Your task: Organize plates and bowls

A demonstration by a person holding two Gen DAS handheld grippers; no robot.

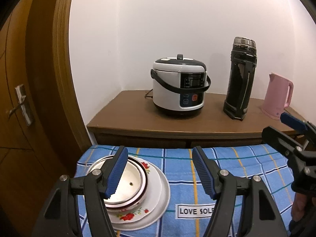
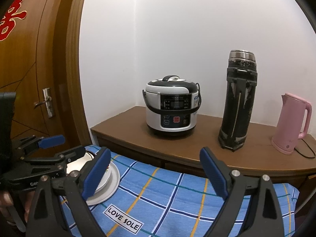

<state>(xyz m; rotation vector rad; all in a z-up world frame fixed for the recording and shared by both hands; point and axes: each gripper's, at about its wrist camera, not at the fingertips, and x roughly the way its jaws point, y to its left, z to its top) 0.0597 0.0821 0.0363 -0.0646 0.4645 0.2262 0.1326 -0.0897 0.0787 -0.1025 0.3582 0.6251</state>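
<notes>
Seemingly finished: the bowl [image 1: 126,179] sits nested on the flowered plate [image 1: 138,215] and a larger white plate [image 1: 158,203] on the checked cloth [image 1: 227,169]; left gripper [image 1: 158,171] and right gripper [image 2: 156,173] are both spread, empty

Under my left tongs [image 1: 159,174] a glossy ceramic plate [image 1: 160,193] and steel-rimmed bowl [image 1: 136,179] on woven cloth [image 1: 237,167].

Steel-rim bowl [image 1: 126,183] nested on floral plate [image 1: 138,213], white plate [image 1: 162,193] underneath.
</notes>
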